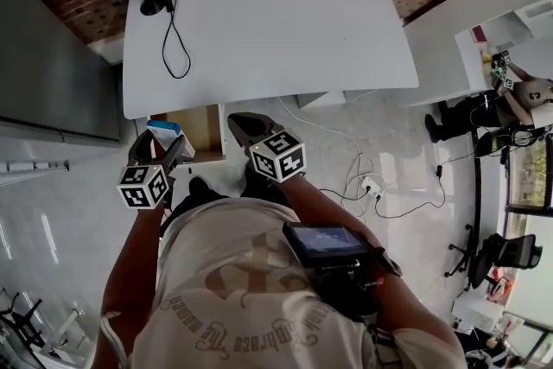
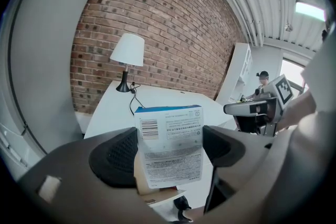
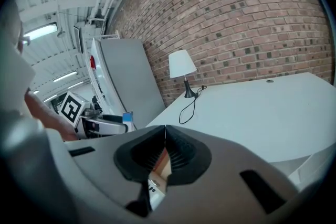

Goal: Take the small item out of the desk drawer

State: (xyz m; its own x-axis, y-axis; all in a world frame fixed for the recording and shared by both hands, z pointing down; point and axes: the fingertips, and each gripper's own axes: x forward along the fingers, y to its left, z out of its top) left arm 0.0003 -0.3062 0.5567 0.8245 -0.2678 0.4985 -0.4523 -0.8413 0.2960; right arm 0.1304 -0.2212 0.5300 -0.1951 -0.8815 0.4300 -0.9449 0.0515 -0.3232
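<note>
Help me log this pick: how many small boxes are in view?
1. The small box is clamped between the jaws of the left gripper, by the open drawer. Others may lie hidden inside the drawer, whose inside barely shows.

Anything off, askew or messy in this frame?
Nothing is damaged or spilled. The desk drawer stands open, and the small box sits upright and square in the left gripper. The only untidy thing is the loose cables sprawled on the floor by the desk.
</note>
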